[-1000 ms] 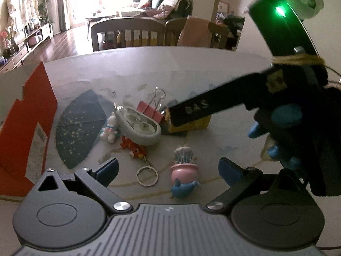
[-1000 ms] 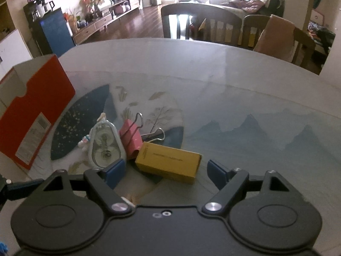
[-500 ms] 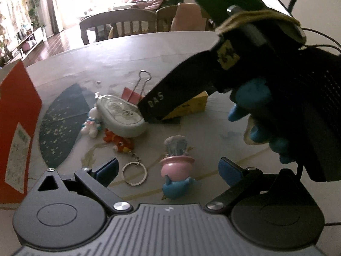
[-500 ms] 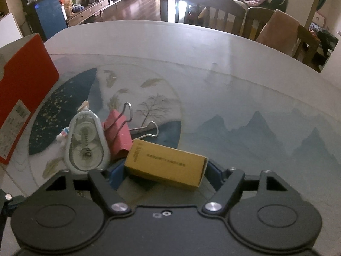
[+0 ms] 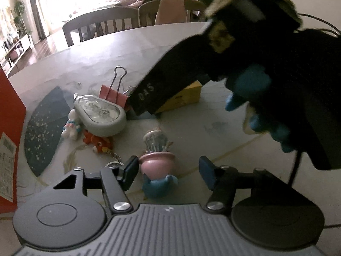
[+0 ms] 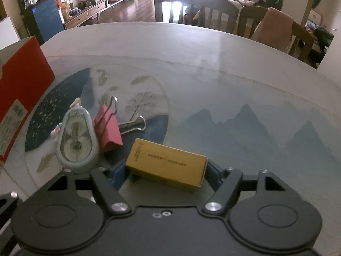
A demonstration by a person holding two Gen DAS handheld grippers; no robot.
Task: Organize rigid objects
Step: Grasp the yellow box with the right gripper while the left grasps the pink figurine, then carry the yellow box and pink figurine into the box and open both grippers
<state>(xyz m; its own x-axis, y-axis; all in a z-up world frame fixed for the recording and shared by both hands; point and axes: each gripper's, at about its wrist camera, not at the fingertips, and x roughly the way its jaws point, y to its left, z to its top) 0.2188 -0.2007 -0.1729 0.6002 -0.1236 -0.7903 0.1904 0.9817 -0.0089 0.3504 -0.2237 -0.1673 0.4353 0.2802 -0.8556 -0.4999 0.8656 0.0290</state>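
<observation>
Since a second ago the right gripper [image 6: 165,171] has advanced over the yellow box [image 6: 167,164] until its blue pads flank the box's two short ends, and the left gripper [image 5: 168,173] has dropped toward the pink pot figurine [image 5: 158,163]. Whether the right gripper's pads press the box or only stand beside it cannot be told; the box looks seated between them, low on the table [image 6: 213,81], perhaps just raised. Its long axis runs across the right wrist view, left end a little farther away than the right, printed top face up. The left gripper stands apart, its left pad just beside the figurine's pot and its right pad well clear, so nothing is held there. The figurine stands upright on a blue whale base [image 5: 158,184]. As a judgement, the sorting is barely begun: the grey oval case [image 5: 100,115], the pink binder clip [image 6: 107,129] with its wire handles pointing away from the camera, the orange fish keychain [image 5: 98,141] and the small white doll [image 5: 71,125] all lie clustered on the table, and the red carton [image 6: 20,93] at the left, a likely destination, shows nothing put into it.
</observation>
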